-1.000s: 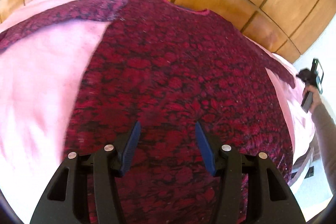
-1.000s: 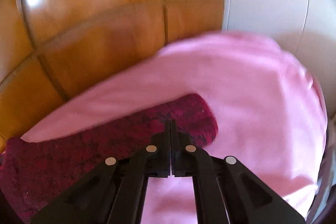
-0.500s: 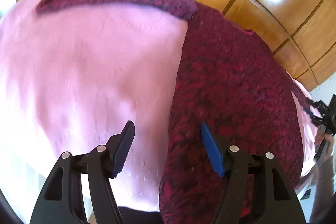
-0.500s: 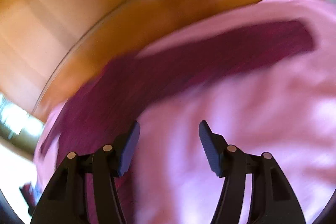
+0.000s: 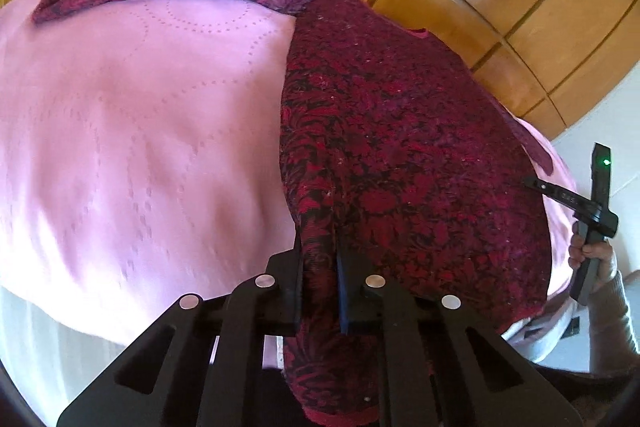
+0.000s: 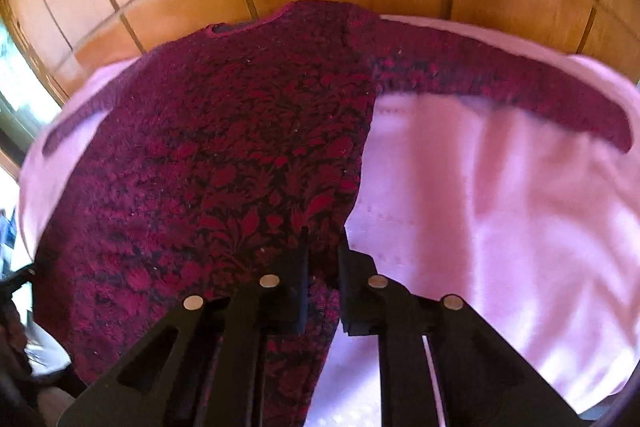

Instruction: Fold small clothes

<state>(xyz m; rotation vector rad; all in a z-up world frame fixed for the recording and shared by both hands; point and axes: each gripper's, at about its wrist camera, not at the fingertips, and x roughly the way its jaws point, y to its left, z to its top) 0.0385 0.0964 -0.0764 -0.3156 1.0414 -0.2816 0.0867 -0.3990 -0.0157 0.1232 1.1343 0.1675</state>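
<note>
Left wrist view: the left claw (image 5: 320,259) has just closed, pinching the sweater's (image 5: 400,147) near side edge; the body spreads ahead and rightward, one sleeve lying far ahead. Right claw (image 6: 322,267) has likewise just closed on the opposite edge. Fuzzy dark-red floral knit lies flat on a smooth pink bedspread (image 5: 140,147) with dotted curves.

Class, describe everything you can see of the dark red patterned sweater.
The sweater looks like a thick knit, dark red with a black leafy pattern and a plain red neckline. It lies flat on a pink bedcover, both sleeves stretched outward. The left gripper and right gripper have just closed, each pinching a lower side edge.
</note>
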